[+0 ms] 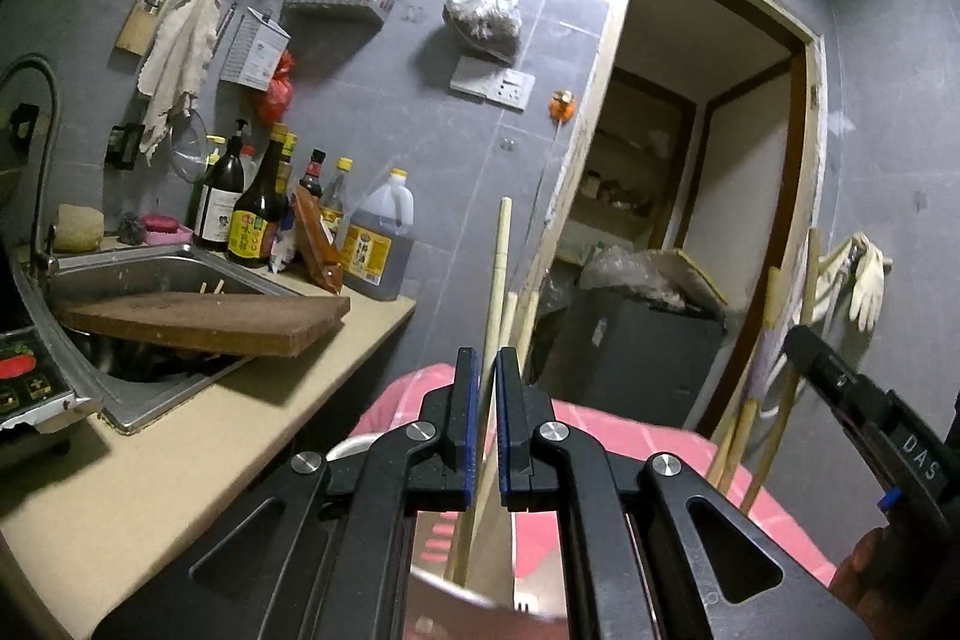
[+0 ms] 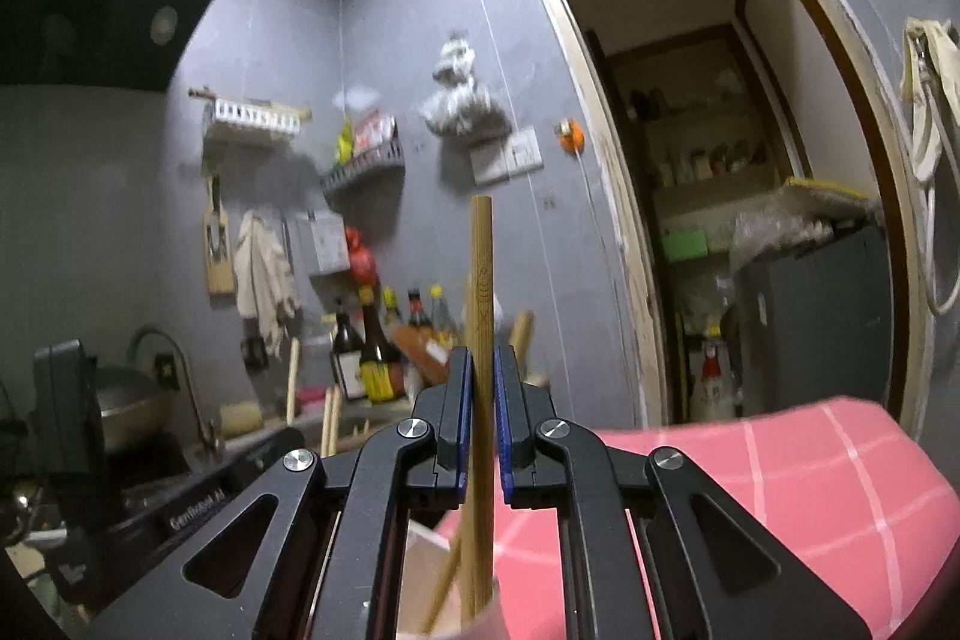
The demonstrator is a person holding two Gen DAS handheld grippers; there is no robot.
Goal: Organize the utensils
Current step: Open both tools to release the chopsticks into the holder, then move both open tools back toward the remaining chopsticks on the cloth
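Our left gripper (image 1: 487, 370) is clenched on a pale, slender wooden chopstick (image 1: 497, 268) that stands nearly upright between its blue-edged pads — the upper end rising well above the fingertips, the lower end dipping into a round metal container (image 1: 480, 595) just below. Our right gripper (image 2: 483, 370) grasps a darker, grained wooden chopstick (image 2: 482, 274) the same way, upright, its foot in a cup (image 2: 480, 622) with other sticks. Behind both lies a pink checked cloth (image 2: 780, 490). Farther left we see the beige countertop (image 1: 180, 460), a brown wooden cutting board (image 1: 204, 319) across the steel sink (image 1: 144, 274), and dark sauce bottles (image 1: 252, 214) against the grey tiled wall.
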